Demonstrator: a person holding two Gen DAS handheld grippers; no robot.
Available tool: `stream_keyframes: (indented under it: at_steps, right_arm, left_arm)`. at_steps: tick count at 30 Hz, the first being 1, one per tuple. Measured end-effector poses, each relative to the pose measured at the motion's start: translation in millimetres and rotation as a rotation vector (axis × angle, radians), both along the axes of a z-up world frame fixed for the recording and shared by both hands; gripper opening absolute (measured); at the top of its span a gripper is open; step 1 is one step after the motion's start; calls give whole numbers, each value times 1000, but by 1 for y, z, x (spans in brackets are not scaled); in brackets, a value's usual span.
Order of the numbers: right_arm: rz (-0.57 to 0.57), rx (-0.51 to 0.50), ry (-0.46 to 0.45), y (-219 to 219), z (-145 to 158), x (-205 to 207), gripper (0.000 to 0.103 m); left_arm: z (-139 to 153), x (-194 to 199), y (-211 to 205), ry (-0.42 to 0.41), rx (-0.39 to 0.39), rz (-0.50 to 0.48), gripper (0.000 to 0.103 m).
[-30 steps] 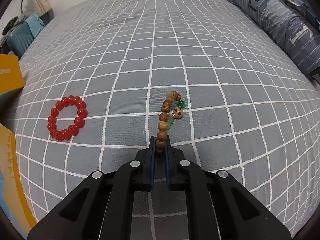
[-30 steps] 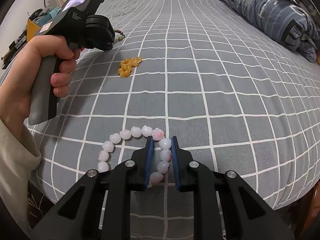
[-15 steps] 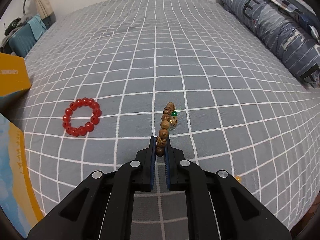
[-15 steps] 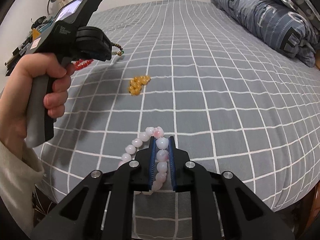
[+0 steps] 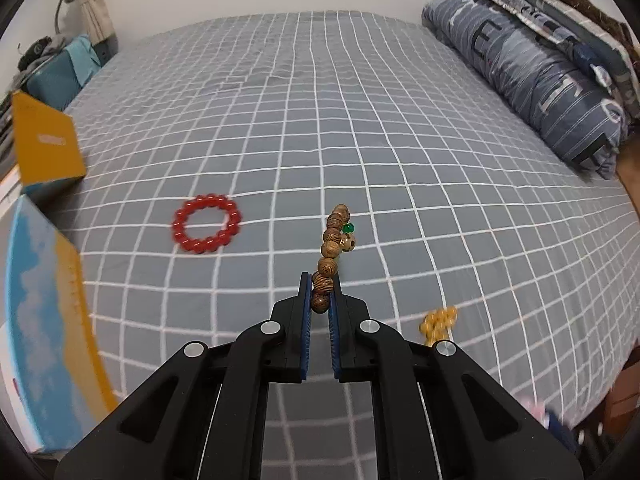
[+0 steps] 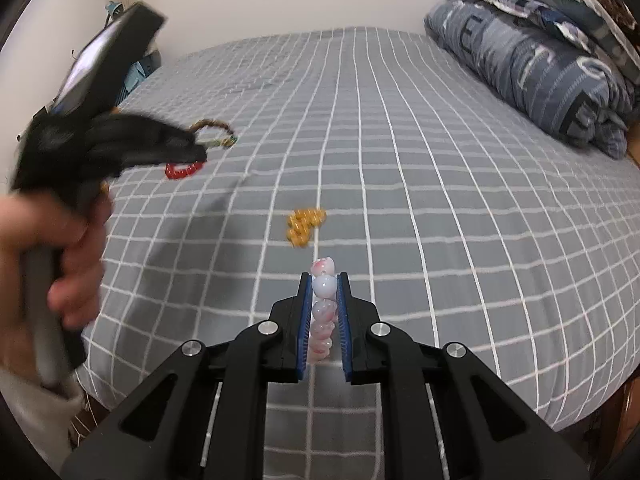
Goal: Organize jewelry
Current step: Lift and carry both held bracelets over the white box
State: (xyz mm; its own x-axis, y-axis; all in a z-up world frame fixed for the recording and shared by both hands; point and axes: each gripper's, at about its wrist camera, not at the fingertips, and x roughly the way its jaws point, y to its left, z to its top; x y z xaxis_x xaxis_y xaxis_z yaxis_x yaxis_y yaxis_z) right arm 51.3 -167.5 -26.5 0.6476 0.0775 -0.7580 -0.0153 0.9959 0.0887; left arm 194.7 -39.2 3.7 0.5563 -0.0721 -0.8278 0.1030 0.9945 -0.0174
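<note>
**Both grippers hold bracelets above the bed**

Here the left gripper [image 5: 320, 292] has its jaws clamped narrow on a wooden bead bracelet [image 5: 332, 248], which sticks out past the fingertips and is off the bed [image 5: 360, 120]; a green bead and a spotted bead hang at its far end. In the right wrist view this gripper is blurred, gripped by the person's left hand [image 6: 60, 272], with the bracelet showing as a loop at its tip.

The right gripper [image 6: 324, 296] has its jaws closed narrow on a pink and white bead bracelet [image 6: 323, 312], whose beads line up between the blue pads, one pink bead poking out beyond the tips.

A red bead bracelet [image 5: 207, 224] lies flat as a ring on the grey checked bed cover, left of the wooden one. A small heap of yellow beads [image 6: 305, 224] lies on the cover ahead of the right gripper. A folded quilt [image 5: 540, 88] sits along the bed's right side, and a yellow box [image 5: 46, 148] stands at its left edge.
</note>
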Motion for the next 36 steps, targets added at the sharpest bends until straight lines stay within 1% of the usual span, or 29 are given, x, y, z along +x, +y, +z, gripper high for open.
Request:
stream_keyframes:
  at_steps: [3, 10, 17, 21, 28, 32, 36]
  right_arm:
    - [6, 7, -13, 7, 8, 7, 12]
    - [22, -14, -73, 35, 40, 20, 12]
    - [69, -15, -127, 79, 78, 27, 12]
    - [119, -19, -168, 117, 103, 27, 12]
    - [223, -10, -217, 190, 134, 20, 12]
    - [289, -9, -232, 232, 143, 16, 12]
    - [358, 3, -226, 277, 145, 11, 12]
  left_arm:
    - [13, -16, 17, -27, -4, 14, 7]
    - [39, -51, 61, -73, -20, 54, 7]
    - [72, -76, 114, -123, -19, 105, 7]
    - [86, -91, 148, -144, -22, 153, 7]
    - [103, -120, 218, -171, -7, 266, 7]
    - [108, -138, 262, -179, -6, 349, 7]
    - [108, -154, 303, -182, -13, 415, 7]
